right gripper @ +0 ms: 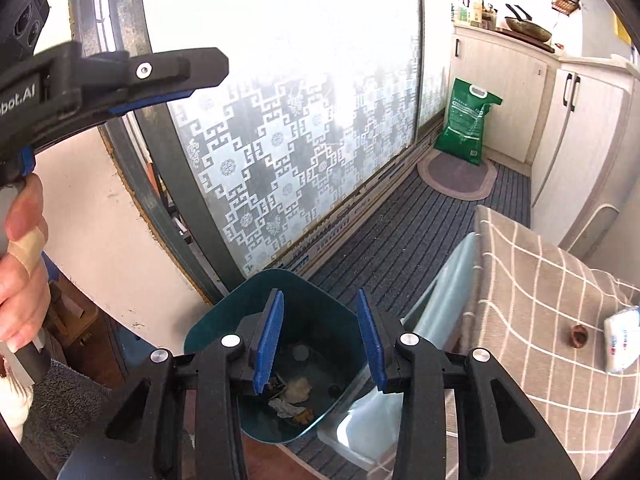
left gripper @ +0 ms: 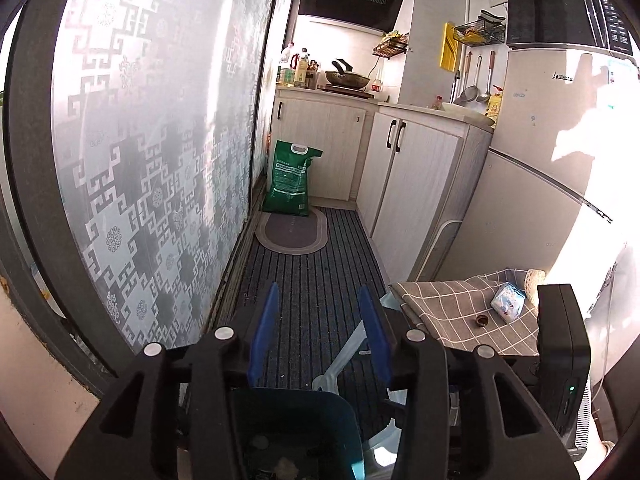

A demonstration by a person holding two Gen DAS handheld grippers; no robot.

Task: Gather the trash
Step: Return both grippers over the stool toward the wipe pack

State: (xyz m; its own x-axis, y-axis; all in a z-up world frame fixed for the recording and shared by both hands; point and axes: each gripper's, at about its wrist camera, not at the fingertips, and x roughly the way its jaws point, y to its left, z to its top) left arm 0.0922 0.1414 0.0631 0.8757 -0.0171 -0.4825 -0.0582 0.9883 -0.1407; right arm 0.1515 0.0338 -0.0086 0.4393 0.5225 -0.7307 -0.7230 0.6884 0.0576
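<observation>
The left gripper (right gripper: 132, 80) is hanging spread and empty, up-left of the right gripper (right gripper: 320, 336), which is also gaping empty. The bin (right gripper: 224, 312) is sitting directly below the right gripper, holding trash (right gripper: 294, 398). To its right, a packet (right gripper: 622, 344) and nutshell (right gripper: 579, 337) are lying on the desk (right gripper: 520, 280).

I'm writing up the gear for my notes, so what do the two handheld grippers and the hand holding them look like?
Both are black plastic grippers with round silver pivot bolts and ribbed blue pads lining the jaws: the left gripper and the right gripper. In the right wrist view the left one carries part of a white word ending in "bot.AI" and has a blue part beside its grip. The person's left hand wears a tan plaster strip around one finger.
</observation>
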